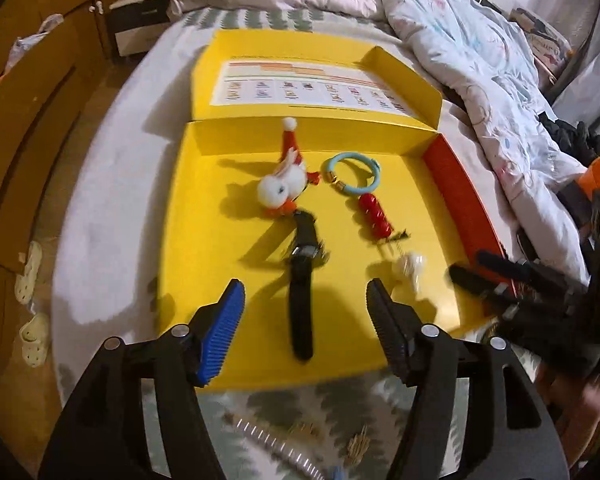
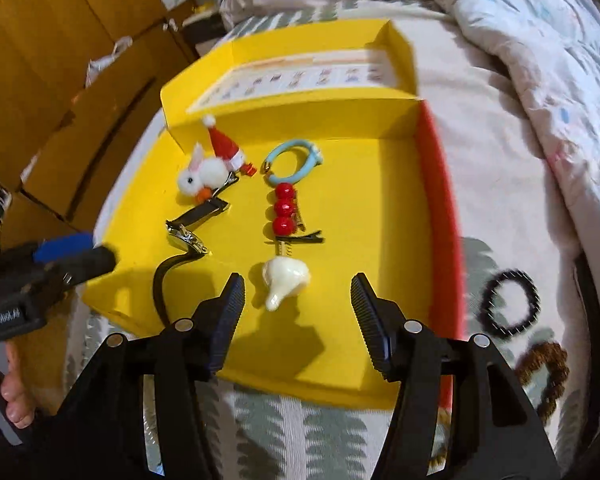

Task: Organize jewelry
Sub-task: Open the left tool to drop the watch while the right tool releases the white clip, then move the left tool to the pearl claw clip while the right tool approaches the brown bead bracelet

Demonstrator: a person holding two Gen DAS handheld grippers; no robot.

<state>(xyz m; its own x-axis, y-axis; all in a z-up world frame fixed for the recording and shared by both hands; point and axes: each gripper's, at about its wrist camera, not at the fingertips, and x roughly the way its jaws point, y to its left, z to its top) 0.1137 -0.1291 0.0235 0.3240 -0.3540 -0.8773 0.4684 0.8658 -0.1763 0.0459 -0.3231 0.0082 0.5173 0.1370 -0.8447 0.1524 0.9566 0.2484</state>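
Both claws are open and hold nothing. Left claw (image 1: 305,312) hangs over the black watch (image 1: 303,280) in the yellow box (image 1: 204,208). Right claw (image 2: 298,300) hangs over the white clip (image 2: 284,280). Next, I think: fetch the bead bracelets (image 2: 510,304) lying outside the box.

White garlic-shaped clip (image 2: 285,283) lies in the yellow box (image 2: 380,208), below red beads (image 2: 284,210).
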